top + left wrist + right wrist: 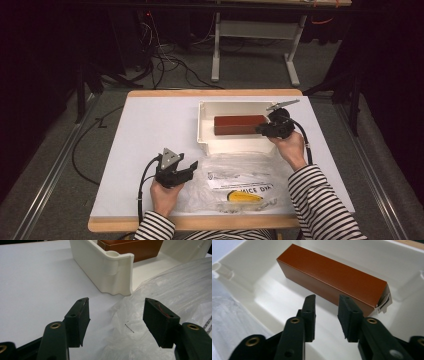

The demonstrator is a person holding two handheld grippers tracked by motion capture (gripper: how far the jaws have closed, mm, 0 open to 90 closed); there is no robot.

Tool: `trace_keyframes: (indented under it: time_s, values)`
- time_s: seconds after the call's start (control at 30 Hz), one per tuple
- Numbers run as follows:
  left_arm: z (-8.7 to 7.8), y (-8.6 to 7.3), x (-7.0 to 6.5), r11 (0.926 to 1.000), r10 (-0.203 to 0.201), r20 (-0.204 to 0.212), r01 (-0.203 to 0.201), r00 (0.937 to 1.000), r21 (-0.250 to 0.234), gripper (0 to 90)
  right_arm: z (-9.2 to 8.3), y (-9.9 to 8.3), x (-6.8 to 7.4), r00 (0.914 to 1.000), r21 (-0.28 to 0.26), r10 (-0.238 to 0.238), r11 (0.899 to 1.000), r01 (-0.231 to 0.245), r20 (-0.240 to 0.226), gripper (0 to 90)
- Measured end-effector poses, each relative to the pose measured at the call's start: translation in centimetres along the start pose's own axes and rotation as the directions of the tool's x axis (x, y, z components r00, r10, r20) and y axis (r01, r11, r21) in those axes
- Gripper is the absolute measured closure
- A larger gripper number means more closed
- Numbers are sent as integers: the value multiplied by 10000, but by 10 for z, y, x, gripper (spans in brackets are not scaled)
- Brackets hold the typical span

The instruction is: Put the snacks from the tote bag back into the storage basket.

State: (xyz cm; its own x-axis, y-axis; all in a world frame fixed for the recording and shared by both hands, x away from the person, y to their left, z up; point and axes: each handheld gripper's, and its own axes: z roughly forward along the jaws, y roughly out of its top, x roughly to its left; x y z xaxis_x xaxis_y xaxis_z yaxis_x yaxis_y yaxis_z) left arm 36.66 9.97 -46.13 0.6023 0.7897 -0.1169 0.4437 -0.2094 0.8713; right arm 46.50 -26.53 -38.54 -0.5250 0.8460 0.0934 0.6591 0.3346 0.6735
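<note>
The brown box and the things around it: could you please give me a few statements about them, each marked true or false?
1. The brown box lies inside the white bin. True.
2. The right gripper grips the box. False: its jaws are apart, with nothing between them.
3. The clear plastic bag lies inside the bin. False: it lies on the table in front of the bin.
4. The left gripper is open, with bag plastic between its jaws. True.

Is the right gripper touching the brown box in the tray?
Apart. The right gripper view shows the right gripper with open jaws short of the brown box, white tray floor visible between them.
</note>
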Motion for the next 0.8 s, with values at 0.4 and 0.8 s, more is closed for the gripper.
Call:
trace_keyframes:
  time_s: [0.4,0.8]
  values:
    - [-4,2,5,9999,-132,-61,131,9999,-22,381,-29,-27,-5,10000,-874,9,9962,-15,-64,569]
    - [-8,2,7,9998,-178,-45,178,9998,-13,377,-47,-49,-15,9995,-1412,242,9896,-267,-188,554]
